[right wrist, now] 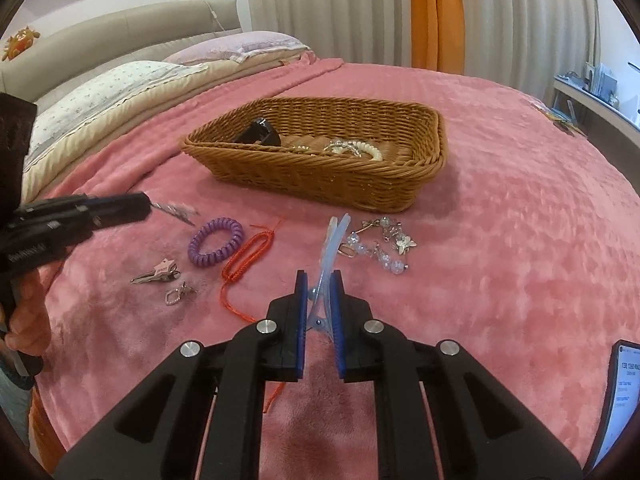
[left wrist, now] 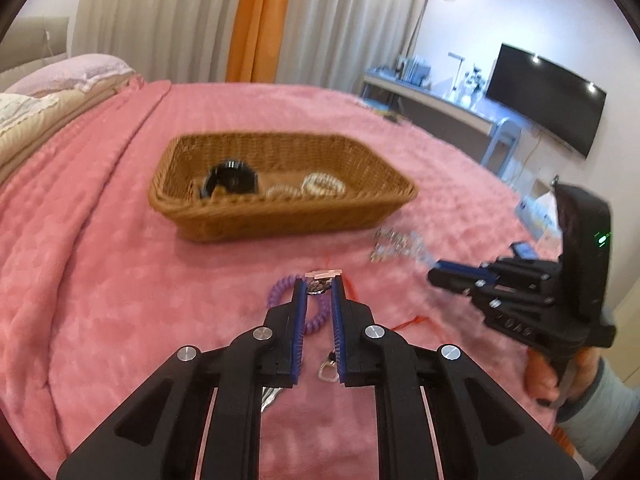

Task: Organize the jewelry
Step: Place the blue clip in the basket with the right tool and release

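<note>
A wicker basket (left wrist: 280, 208) (right wrist: 320, 176) sits on the pink bedspread and holds a black item (left wrist: 230, 180), and pale bracelets (right wrist: 360, 148). My left gripper (left wrist: 319, 286) is shut on a small hair clip (left wrist: 322, 280), held above a purple coil hair tie (right wrist: 216, 242). My right gripper (right wrist: 320, 280) is shut on a pale blue duckbill hair clip (right wrist: 330, 256). A crystal bracelet (right wrist: 380, 244), a red cord (right wrist: 248, 260), a pink clip (right wrist: 158, 274) and a silver charm (right wrist: 176, 294) lie loose in front of the basket.
Pillows (right wrist: 120, 88) and a headboard (right wrist: 120, 36) lie at the far left. A desk with a monitor (left wrist: 544, 96) stands beyond the bed's right edge. A phone screen (right wrist: 616, 400) shows at the right of the right wrist view.
</note>
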`<state>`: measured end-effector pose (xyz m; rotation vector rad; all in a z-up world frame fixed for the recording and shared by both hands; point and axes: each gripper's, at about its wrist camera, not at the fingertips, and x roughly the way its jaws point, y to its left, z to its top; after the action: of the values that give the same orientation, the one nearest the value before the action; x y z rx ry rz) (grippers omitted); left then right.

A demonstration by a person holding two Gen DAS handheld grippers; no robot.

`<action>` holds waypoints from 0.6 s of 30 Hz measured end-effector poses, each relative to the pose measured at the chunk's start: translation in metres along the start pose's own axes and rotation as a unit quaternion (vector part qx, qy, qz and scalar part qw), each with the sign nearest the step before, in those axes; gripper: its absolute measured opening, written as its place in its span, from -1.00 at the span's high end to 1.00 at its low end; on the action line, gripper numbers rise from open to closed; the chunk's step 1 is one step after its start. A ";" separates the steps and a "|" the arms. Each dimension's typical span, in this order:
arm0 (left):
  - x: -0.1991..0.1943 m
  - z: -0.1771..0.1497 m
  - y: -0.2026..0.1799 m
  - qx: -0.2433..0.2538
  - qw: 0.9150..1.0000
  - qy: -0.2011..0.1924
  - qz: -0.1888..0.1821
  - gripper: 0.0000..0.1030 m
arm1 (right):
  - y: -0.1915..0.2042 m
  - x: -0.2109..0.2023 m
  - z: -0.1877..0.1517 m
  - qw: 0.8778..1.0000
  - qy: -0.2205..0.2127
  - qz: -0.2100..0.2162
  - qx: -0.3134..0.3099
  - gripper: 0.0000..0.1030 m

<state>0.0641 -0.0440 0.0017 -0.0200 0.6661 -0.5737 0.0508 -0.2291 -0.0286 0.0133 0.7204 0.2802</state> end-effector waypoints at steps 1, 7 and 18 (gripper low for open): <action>-0.003 0.003 -0.001 0.000 1.000 -0.006 -0.001 0.79 | 0.000 -0.004 0.002 1.000 -0.006 0.001 0.002 0.82; -0.017 0.029 -0.007 0.001 0.999 -0.047 -0.003 0.79 | 0.000 -0.030 0.030 0.999 -0.042 -0.004 -0.007 0.82; 0.013 0.107 -0.004 -0.002 0.996 -0.090 0.010 0.79 | -0.020 0.000 0.127 0.999 -0.052 0.002 0.009 0.82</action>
<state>0.1333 -0.0711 0.0801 -0.0674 0.4923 -0.5436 0.1387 -0.2376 0.0650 0.0458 0.6188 0.2757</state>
